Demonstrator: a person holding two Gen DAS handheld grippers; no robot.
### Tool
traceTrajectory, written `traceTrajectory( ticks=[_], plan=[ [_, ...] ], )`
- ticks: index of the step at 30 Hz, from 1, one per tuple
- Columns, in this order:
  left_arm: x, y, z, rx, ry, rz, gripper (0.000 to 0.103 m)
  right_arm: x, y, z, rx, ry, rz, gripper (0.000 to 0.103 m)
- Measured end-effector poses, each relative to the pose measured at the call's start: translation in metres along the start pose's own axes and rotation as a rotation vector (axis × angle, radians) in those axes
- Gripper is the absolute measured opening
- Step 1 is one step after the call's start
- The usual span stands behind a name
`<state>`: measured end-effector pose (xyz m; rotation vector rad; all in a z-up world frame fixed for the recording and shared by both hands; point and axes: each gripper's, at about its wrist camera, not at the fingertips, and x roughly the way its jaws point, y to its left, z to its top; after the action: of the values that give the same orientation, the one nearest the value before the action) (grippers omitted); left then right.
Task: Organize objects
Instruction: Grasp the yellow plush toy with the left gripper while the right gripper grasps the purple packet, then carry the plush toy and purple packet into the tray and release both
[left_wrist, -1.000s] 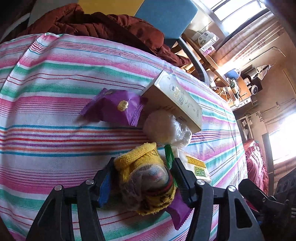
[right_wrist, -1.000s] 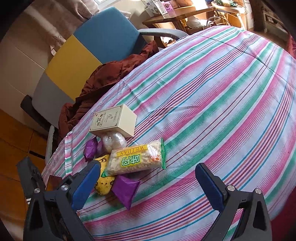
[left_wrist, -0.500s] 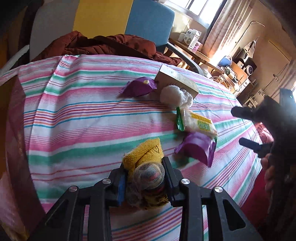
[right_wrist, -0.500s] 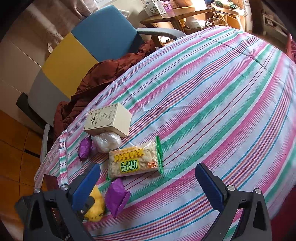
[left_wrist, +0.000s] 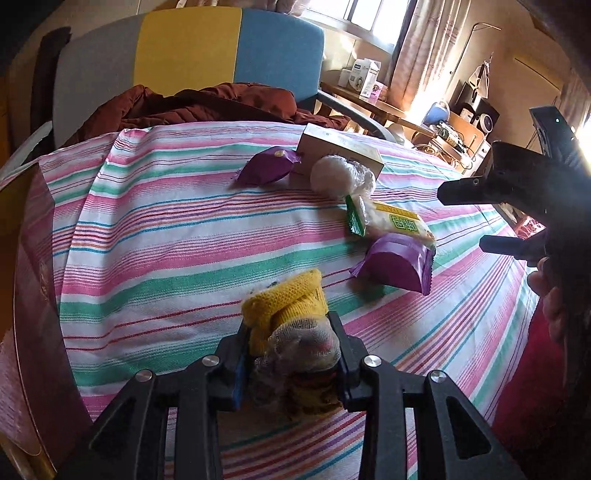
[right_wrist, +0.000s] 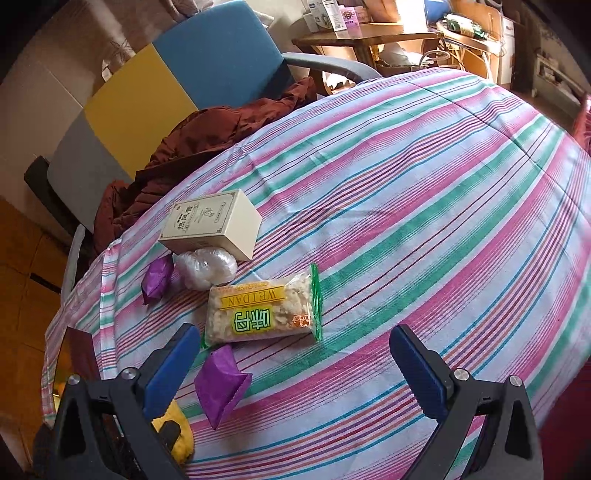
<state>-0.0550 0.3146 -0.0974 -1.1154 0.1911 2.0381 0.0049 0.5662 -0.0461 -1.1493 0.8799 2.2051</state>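
Left gripper (left_wrist: 291, 356) opening slightly, pads pressing soft, light yellow knit toy (left_wrist: 286, 314); right gripper (right_wrist: 295, 363) wide, empty; snack packet (right_wrist: 262, 312) at twelve o'clock.

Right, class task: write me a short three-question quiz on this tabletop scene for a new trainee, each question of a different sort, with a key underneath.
1. True or false: the left gripper is closed on the yellow knitted sock bundle.
2. Multiple choice: what lies directly between the cream box and the WEIDAN snack pack? A) a purple packet B) a white ball in clear plastic wrap C) a spoon
3. Fill in: the number of purple packets on the striped cloth is ___.

Key
1. True; the pads press on it from both sides.
2. B, the white ball in clear plastic wrap.
3. Two: one near the box, one near the open right gripper, namely.
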Motion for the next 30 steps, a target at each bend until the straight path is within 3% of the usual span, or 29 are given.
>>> traceTrajectory(
  ticks=[8, 12, 19, 20, 22, 27, 30],
  plan=[
    [-0.003, 0.004, -0.005, -0.003, -0.021, -0.032, 0.037, 0.01, 0.044, -0.013, -0.243, 0.056, -0.051, 0.103],
    [-0.005, 0.002, -0.007, 0.012, -0.026, -0.033, 0.037, 0.015, 0.065, -0.024, -0.362, 0.092, -0.003, 0.102],
    [-0.006, 0.002, -0.008, 0.009, -0.029, -0.039, 0.037, 0.041, 0.091, -0.038, -0.571, 0.168, -0.059, 0.076],
    [-0.006, 0.003, -0.008, 0.008, -0.031, -0.039, 0.037, 0.045, 0.091, -0.039, -0.587, 0.174, -0.07, 0.064],
    [-0.005, 0.003, -0.009, 0.004, -0.034, -0.039, 0.037, 0.049, 0.087, -0.042, -0.591, 0.192, -0.063, 0.052],
    [-0.007, 0.001, -0.009, 0.004, -0.038, -0.028, 0.036, 0.049, 0.083, -0.047, -0.594, 0.195, -0.039, 0.051],
    [-0.01, 0.0, -0.008, -0.009, -0.021, -0.021, 0.033, 0.04, 0.083, -0.048, -0.586, 0.178, 0.019, 0.051]
  ],
)
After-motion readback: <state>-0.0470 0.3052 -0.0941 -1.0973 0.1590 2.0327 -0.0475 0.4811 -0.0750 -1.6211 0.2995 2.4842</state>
